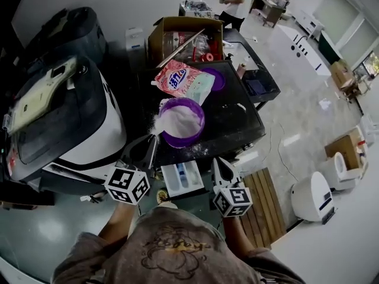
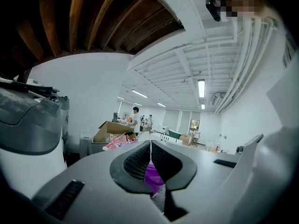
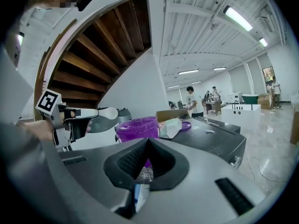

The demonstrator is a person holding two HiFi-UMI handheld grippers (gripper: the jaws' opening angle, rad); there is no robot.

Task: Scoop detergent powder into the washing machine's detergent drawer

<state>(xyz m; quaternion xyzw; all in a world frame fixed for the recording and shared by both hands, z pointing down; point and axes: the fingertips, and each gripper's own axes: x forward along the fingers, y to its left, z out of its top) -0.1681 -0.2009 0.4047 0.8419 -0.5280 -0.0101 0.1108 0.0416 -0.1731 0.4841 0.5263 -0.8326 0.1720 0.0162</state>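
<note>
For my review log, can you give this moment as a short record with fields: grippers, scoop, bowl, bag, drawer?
left gripper: shut on scoop, held up beside the bowl
right gripper: shut, empty
bowl: purple, on the black table, holds white powder
bag: lies on the table behind the bowl
drawer: at the table's near edge, between the two grippers; cannot tell if it holds powder
</note>
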